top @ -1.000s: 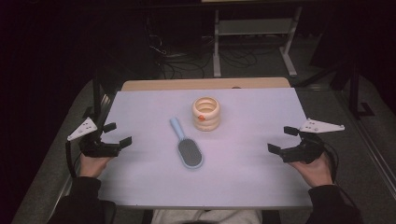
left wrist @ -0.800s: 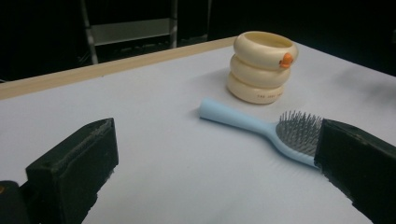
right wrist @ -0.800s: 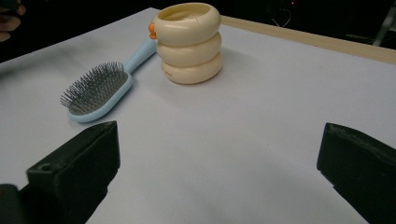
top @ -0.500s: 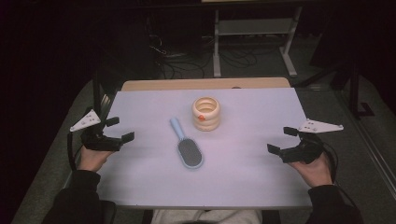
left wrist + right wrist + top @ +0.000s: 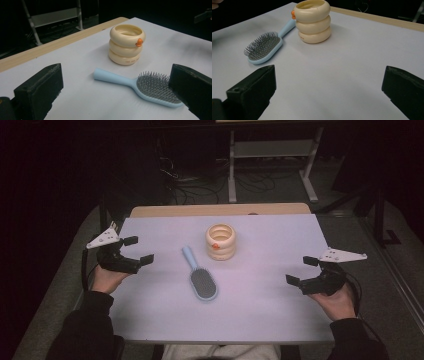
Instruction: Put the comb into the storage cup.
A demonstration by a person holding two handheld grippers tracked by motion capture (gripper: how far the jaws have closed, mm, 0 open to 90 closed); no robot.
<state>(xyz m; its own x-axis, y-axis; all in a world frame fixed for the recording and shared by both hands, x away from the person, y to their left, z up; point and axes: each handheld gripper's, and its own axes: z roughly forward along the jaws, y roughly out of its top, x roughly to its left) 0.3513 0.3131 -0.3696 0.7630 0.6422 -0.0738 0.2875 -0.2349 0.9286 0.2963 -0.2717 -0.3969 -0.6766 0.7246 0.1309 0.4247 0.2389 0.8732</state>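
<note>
Left claw (image 5: pixel 139 250) nudged inward; hairbrush (image 5: pixel 200 275) handle points far-left

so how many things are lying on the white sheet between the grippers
2. A blue hairbrush lies bristles up near the middle, handle pointing away from the person. A cream ringed cup stands just beyond it, to its right. Nothing seems hidden.

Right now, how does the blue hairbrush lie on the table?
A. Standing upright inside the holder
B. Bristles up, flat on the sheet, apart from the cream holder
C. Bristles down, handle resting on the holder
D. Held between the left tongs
B: the hairbrush lies flat with its grey bristles facing up, a gap of bare sheet between it and the cream ringed holder, and both the left tongs and right tongs are open and away from it.
</note>
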